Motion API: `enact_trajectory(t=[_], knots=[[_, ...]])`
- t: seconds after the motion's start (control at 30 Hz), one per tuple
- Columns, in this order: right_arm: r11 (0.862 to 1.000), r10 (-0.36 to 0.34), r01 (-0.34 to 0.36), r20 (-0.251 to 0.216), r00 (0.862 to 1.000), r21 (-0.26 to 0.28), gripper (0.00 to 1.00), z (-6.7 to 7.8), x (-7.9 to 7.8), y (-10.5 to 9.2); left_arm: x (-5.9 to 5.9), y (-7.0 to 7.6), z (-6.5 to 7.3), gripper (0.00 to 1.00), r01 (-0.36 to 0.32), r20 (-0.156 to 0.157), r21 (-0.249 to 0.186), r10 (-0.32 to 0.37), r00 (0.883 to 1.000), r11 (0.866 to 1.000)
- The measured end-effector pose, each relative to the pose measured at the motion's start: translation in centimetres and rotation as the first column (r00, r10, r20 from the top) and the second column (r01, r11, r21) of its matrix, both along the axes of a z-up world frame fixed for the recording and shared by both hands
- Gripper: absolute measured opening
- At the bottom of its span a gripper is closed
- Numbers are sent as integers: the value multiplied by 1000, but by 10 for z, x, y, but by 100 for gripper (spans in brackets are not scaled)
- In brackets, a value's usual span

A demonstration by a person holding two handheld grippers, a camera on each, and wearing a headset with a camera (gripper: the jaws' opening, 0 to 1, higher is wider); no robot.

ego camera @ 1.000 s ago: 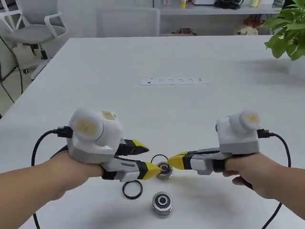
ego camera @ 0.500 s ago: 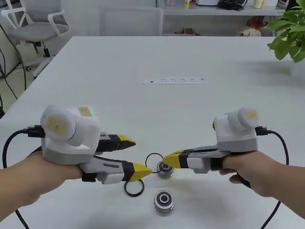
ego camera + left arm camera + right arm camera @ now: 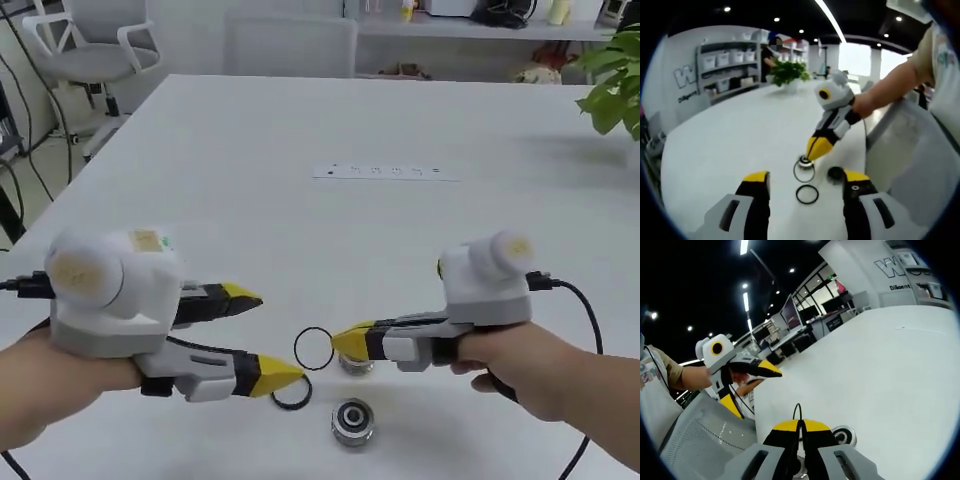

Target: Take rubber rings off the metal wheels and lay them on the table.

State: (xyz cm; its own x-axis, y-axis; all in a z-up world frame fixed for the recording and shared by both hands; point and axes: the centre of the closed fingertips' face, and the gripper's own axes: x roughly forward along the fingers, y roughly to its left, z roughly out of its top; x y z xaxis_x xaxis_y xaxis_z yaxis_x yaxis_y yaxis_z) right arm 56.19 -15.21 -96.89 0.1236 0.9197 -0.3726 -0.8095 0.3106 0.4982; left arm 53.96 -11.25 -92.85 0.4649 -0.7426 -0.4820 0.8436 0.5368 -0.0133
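Right gripper (image 3: 345,343) (image 3: 800,426): jaws pinched right down on the held rubber ring (image 3: 313,348) (image 3: 797,412), gripping it at its right edge. In the right gripper view the ring is a thin black line between the yellow tips.

The ring stands out leftward from the tips toward the left gripper, its open face turned up at us. It looks clear of the small wheel (image 3: 357,366) (image 3: 803,160) just under the tips. We can't tell whether its low edge touches the table (image 3: 300,130).

Left gripper (image 3: 262,335) (image 3: 806,176): jaws wide, nothing in them, pointing in at the same spot from the other side.

Outward from there:
- laid ring (image 3: 292,397) (image 3: 807,194) lies flat on the table, just beside the left gripper's lower tip and partly under it in the head view.
- near wheel (image 3: 352,421) (image 3: 836,173) (image 3: 844,435) sits toward us from the small wheel, apart from it. It shows a dark band, so we judge its ring isn't off yet.

Relation that matters: the drop spot is bare table left of the small wheel, between the two grippers and next to the laid ring. The held ring already points that way, so we'd expect a short lower-and-release by the right gripper, laying the ring flat and clear of the laid one. For the near wheel, the right gripper's tips are closer and the left gripper is free to steady it.
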Motion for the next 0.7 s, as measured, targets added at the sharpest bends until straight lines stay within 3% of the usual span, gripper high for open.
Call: enact_trajectory(t=[0.7], knots=[[998, 53, -56, -64, 997, -34, 0, -21, -19, 22, -13, 24, -6, 66, -45, -19, 7, 45, 999, 999]])
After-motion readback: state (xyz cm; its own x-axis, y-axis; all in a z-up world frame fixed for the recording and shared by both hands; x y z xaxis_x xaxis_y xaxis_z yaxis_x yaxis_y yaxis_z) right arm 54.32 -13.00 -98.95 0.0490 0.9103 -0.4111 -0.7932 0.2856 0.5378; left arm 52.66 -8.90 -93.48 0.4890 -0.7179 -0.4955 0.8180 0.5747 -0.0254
